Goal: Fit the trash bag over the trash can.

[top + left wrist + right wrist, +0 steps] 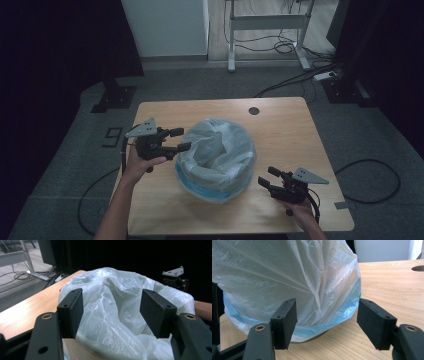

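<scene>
Nearest to the person, the right gripper (265, 178) sits low at the near right of the table (280, 125). Its fingers (284, 322) are spread apart and hold nothing. They point left at the bottom of the bin (216, 160), just beside it but not touching. In the right gripper view the bin stands just past the fingers, with its blue edge (347, 307) low down near the table.

The bin stands in the middle of the table. A thin, see-through bag (220, 145) covers it and hangs down its sides. The bag is crinkled, and its top sags into the bin.

A bit farther, on the left, the left gripper (181, 139) is held up above the table, level with the top of the bin. Its fingers (71, 311) are spread apart too and pinch nothing. They point right at the top of the bag. In the left gripper view the bag (112, 305) shows between the fingers, a little beyond them; neither finger presses on it.

Beyond the table, on the floor, lie dark cables (285, 47).
</scene>
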